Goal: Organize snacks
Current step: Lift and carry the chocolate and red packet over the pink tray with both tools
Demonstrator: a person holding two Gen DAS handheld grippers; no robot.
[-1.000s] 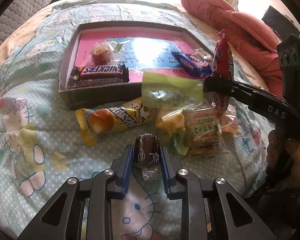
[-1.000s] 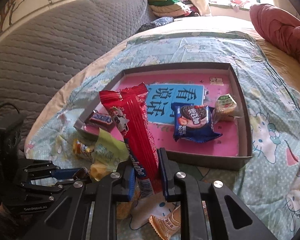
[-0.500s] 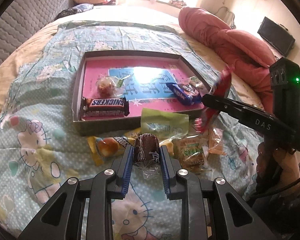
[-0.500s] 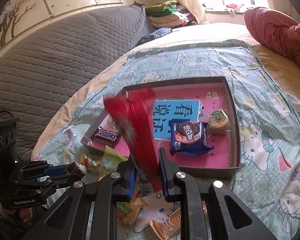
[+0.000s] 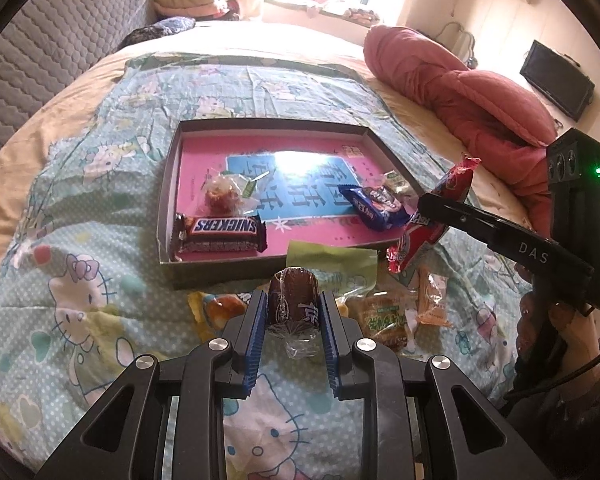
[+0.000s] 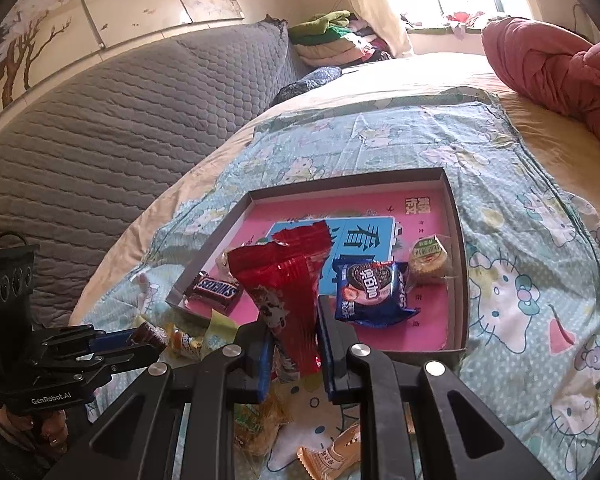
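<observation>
My left gripper (image 5: 293, 300) is shut on a small brown wrapped cake (image 5: 293, 300), held above the loose snack pile. My right gripper (image 6: 291, 322) is shut on a long red snack packet (image 6: 288, 280) that stands up in front of the box. From the left wrist view that red packet (image 5: 432, 224) hangs at the box's near right corner. The shallow pink-lined box (image 5: 172, 184) lies on the bed. Inside it are a Snickers bar (image 5: 220, 232), a blue Oreo pack (image 5: 374, 206), a clear-wrapped round pastry (image 5: 222, 196) and a green-labelled cake (image 6: 428, 258).
Loose snacks lie in front of the box: a yellow packet (image 5: 212, 306), a green pouch (image 5: 334, 266), a brown biscuit pack (image 5: 384, 320), an orange wafer (image 5: 430, 300). A red duvet (image 5: 460, 92) lies at the right, a grey quilted headboard (image 6: 120, 128) at the left.
Both grippers have risen with their snacks and tipped up, so more of the room shows. The red packet swung and now leans over the box's near edge.
</observation>
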